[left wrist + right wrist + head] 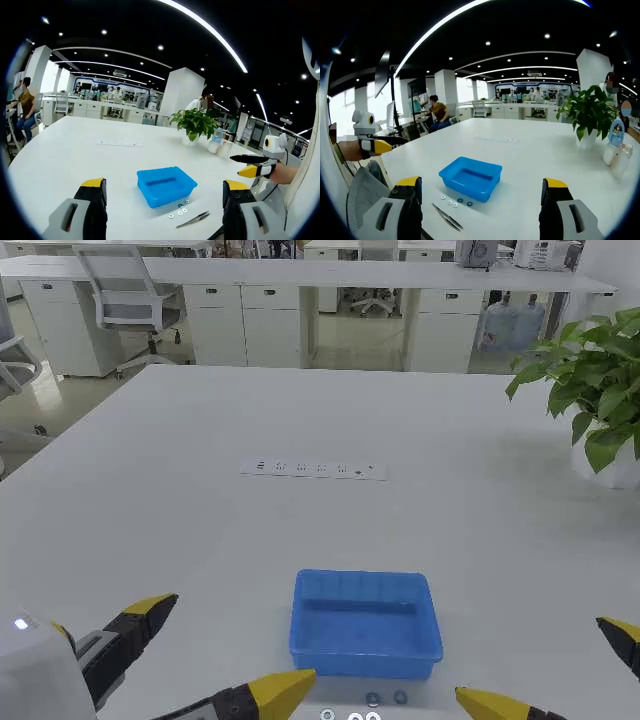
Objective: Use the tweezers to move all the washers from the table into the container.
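Left claw and right claw are held apart, empty. The tweezers — thin, springy, likely slippery — are best gripped mid-length, lightly.

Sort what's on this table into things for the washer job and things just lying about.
For the job: tweezers, washers, blue container.
Lying about: potted plant, power strip.
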Available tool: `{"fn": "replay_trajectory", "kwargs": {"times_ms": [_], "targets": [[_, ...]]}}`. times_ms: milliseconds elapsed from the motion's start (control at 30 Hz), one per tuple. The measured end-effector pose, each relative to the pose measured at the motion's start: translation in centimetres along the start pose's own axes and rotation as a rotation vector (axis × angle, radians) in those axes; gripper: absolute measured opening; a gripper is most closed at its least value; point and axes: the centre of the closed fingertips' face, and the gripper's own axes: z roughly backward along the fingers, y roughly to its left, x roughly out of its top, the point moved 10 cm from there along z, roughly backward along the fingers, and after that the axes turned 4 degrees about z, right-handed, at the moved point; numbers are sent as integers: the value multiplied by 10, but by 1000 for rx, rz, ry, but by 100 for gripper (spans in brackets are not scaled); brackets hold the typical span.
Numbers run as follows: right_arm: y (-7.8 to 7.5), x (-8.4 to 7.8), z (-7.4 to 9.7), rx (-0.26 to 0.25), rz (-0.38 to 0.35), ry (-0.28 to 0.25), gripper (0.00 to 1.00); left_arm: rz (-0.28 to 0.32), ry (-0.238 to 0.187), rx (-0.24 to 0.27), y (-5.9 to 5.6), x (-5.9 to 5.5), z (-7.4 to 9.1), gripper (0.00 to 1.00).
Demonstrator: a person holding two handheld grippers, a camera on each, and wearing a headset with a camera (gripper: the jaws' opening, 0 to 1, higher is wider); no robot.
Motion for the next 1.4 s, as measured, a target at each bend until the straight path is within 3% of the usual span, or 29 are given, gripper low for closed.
{"fn": "replay_trajectory", "kwargs": {"times_ms": [67, 400, 933, 1400], "targets": [[-1, -1, 1, -3, -2, 4, 91, 0, -2, -4, -1, 0, -1, 99], [-1, -1, 4, -19, -2, -3, 92, -8, 3, -14, -1, 0, -1, 99], [5, 0, 0, -3, 17, 11, 92, 3, -6, 1, 2, -1, 5, 99], [5, 6, 7, 4, 32, 28, 91, 6, 3, 4, -13, -3, 9, 97]]}}
